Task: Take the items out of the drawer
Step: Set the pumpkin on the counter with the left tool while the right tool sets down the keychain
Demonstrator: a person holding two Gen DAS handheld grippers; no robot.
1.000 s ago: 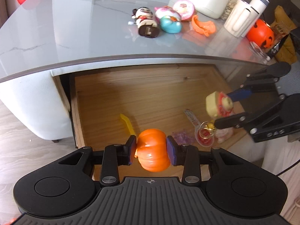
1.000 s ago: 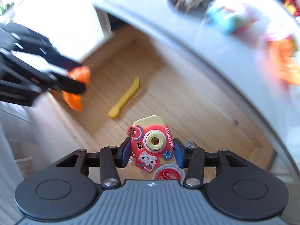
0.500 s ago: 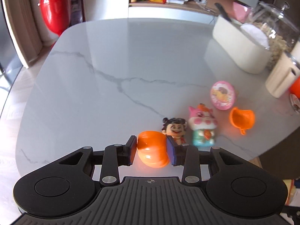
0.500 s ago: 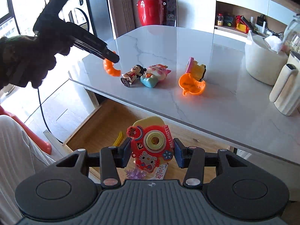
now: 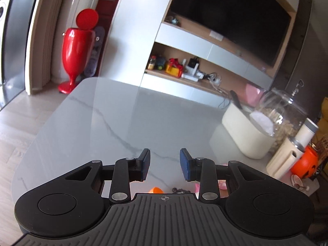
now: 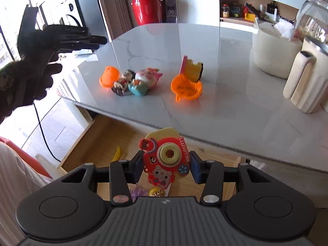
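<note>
Toy camera (image 6: 166, 160) clamped in the right gripper (image 6: 166, 165), above the open drawer (image 6: 98, 143).
Left gripper (image 5: 165, 165) gapes empty over the table (image 5: 114, 123); the orange pumpkin (image 6: 109, 75), probably, shows whole only from the right wrist.

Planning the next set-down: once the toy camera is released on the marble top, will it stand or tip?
Probably tips: the toy camera looks flat and thin, clamped edgewise in the right hand-held gripper. Looks like light plastic, so it may slide on the glossy marble tabletop.
</note>
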